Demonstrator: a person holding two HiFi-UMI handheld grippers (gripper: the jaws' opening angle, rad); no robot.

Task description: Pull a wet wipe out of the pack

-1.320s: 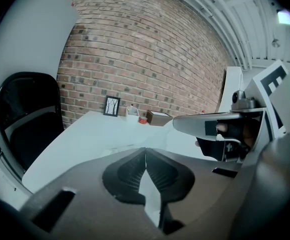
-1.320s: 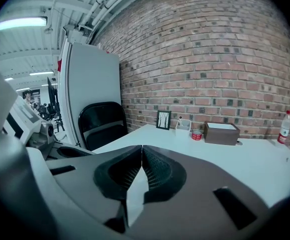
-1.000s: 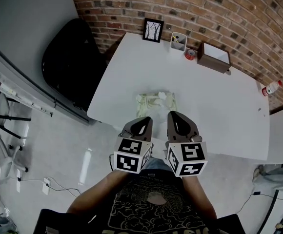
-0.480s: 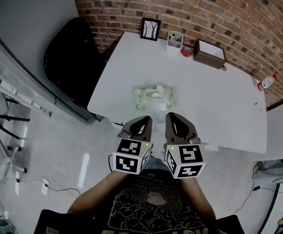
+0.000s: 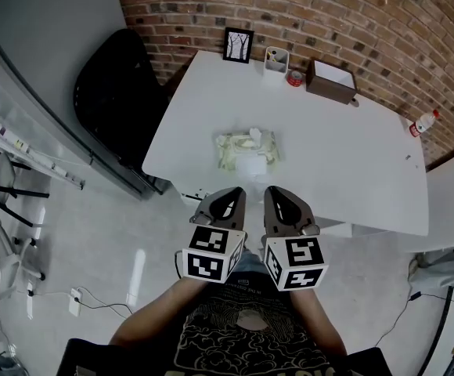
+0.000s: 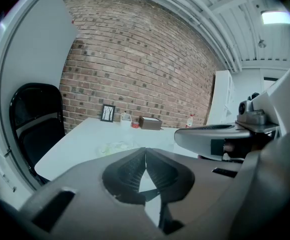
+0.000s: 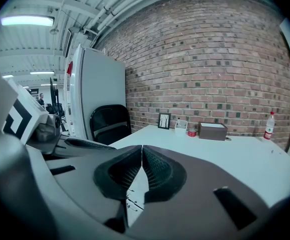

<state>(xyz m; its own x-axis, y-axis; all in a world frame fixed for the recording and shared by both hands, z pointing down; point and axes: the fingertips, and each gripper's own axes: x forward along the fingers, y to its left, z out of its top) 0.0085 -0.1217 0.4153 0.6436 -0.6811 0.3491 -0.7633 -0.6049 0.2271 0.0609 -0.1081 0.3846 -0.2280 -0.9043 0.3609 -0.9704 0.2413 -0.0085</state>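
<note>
A pale green wet wipe pack (image 5: 246, 150) lies flat on the white table (image 5: 344, 155), a white wipe tuft standing up from its top. In the left gripper view the wet wipe pack (image 6: 114, 146) shows faintly ahead. Both grippers hang side by side in front of the person's chest, short of the table's near edge. My left gripper (image 5: 227, 195) is shut with nothing in it, its tips meeting (image 6: 145, 150). My right gripper (image 5: 277, 192) is likewise shut and empty (image 7: 142, 147).
Along the brick wall stand a framed picture (image 5: 238, 45), a white holder (image 5: 275, 59), a red can (image 5: 293, 77) and a brown box (image 5: 330, 80). A bottle (image 5: 420, 122) stands at the table's right corner. A black chair (image 5: 113, 92) is left of the table.
The view has shifted so the table and pack sit further from the grippers. Both grippers stay shut, side by side at the chest.
</note>
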